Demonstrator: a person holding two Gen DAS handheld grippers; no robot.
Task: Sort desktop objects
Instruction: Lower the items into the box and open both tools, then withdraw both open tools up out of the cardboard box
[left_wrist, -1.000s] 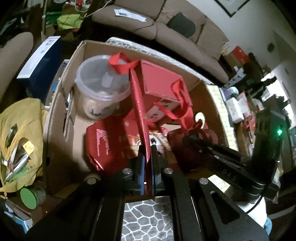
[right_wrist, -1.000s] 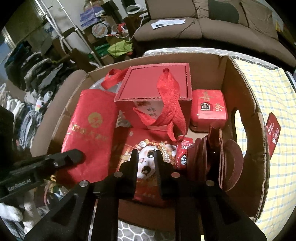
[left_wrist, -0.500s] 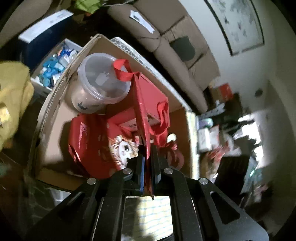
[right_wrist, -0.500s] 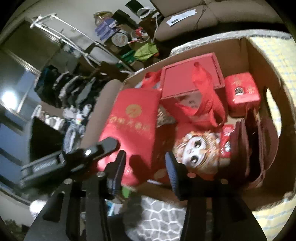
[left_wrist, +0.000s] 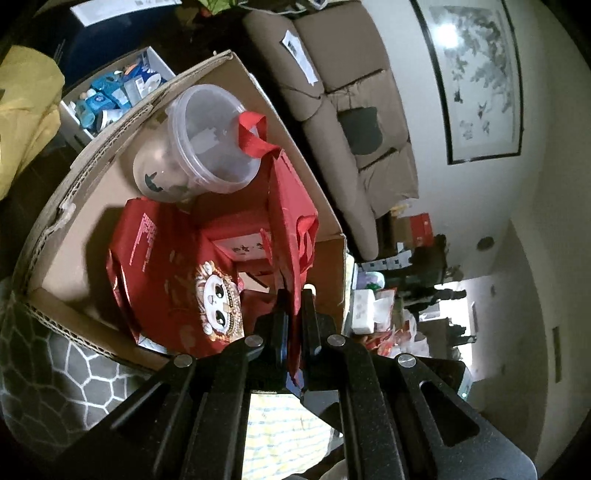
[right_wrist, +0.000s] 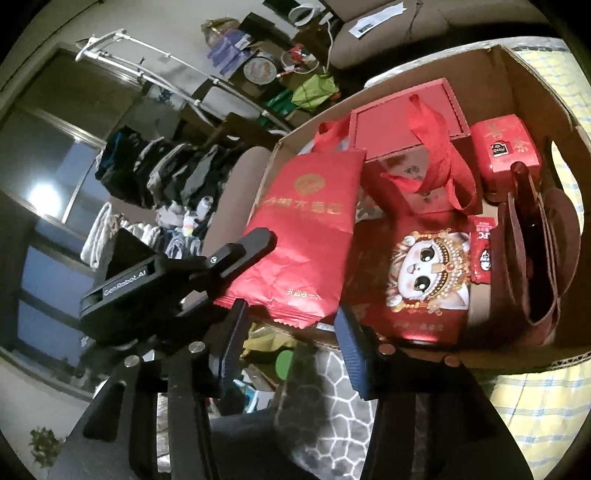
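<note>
Pinching a flat red packet (left_wrist: 291, 236) edge-on over the cardboard box (left_wrist: 92, 155), left tongs (left_wrist: 294, 314) hiding its lower end. Right tongs (right_wrist: 288, 332) spread wide, hovering at box's near edge.

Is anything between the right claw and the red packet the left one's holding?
Nothing visible. The red packet hangs with its bottom edge right at the open right claw, and the left claw is clamped on its side.

Brown sofa (left_wrist: 354, 122) under a framed painting (left_wrist: 476, 77); clothes rack (right_wrist: 155, 173) by dark windows (right_wrist: 48, 177)
</note>
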